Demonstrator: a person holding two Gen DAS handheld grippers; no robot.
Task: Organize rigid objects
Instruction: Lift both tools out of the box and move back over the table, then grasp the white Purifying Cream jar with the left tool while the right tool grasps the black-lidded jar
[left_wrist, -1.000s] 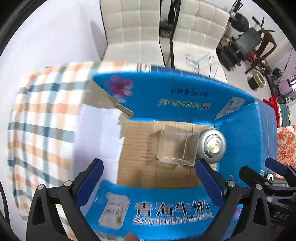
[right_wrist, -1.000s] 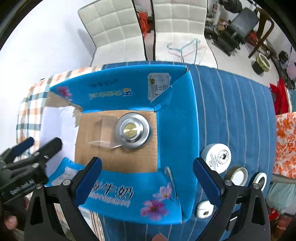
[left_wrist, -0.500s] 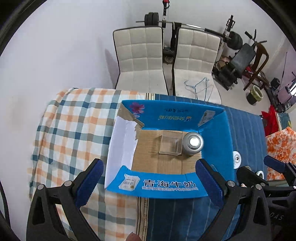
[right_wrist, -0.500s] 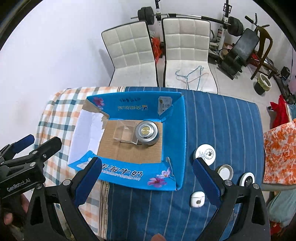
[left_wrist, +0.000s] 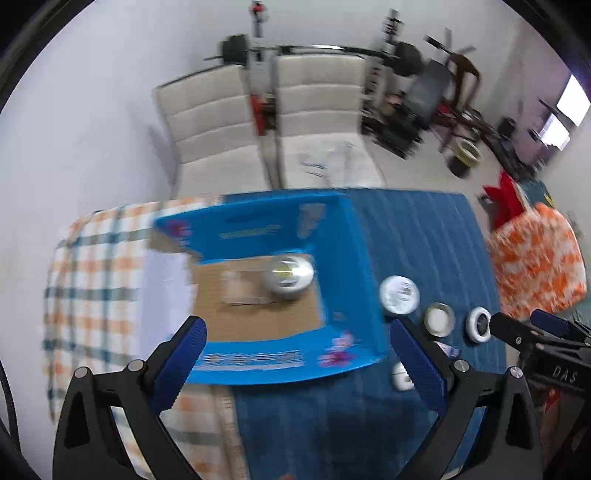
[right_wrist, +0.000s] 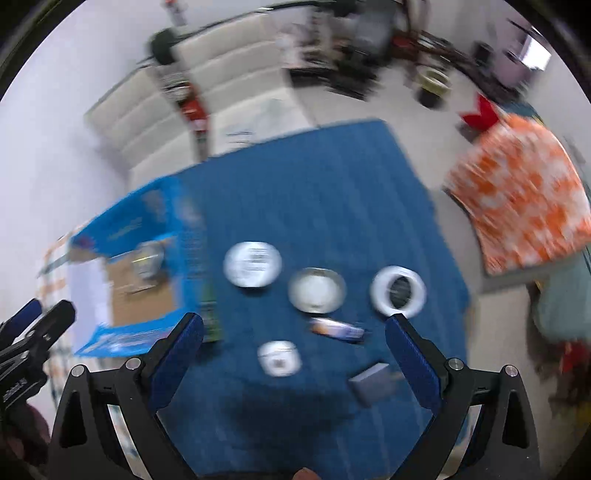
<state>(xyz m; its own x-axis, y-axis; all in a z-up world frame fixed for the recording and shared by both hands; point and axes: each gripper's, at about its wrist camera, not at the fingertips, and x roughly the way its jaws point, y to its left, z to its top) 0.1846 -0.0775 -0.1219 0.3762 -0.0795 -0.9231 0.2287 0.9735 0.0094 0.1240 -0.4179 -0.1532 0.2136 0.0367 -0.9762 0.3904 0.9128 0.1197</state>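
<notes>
- We judge the step in hand to be the pause between placements: a silver round lamp (left_wrist: 288, 275) and a faint clear box (left_wrist: 240, 284) just left of it lie in the blue cardboard box (left_wrist: 354, 266), and neither tool carries anything.
- Our left hand-held gripper (left_wrist: 297, 354) is spread wide and empty, high above the near wall of the cardboard box.
- Our right hand-held gripper (right_wrist: 293, 350) is also wide open and empty, above the loose things on the blue tabletop (right_wrist: 314, 192).
- The things not yet put away lie right of the cardboard box: a white round tin (right_wrist: 253, 264), a shallow metal lid (right_wrist: 317, 290), a white ring (right_wrist: 398, 291), a small white case (right_wrist: 279, 358), a dark little tube (right_wrist: 338, 329) and a grey block (right_wrist: 371, 382).
- The next move, as we judge it, calls for lowering the right tool over one piece, most likely the white case lying between its fingers, and closing squarely on it.
- Both pictures are smeared, so small details cannot be read.
- Only the left view shows the checked cloth (left_wrist: 92, 280) left of the cardboard box and the clear box inside; it hides most of the case behind a finger.
- Only the right view shows the grey block and the whole row of round pieces.
</notes>
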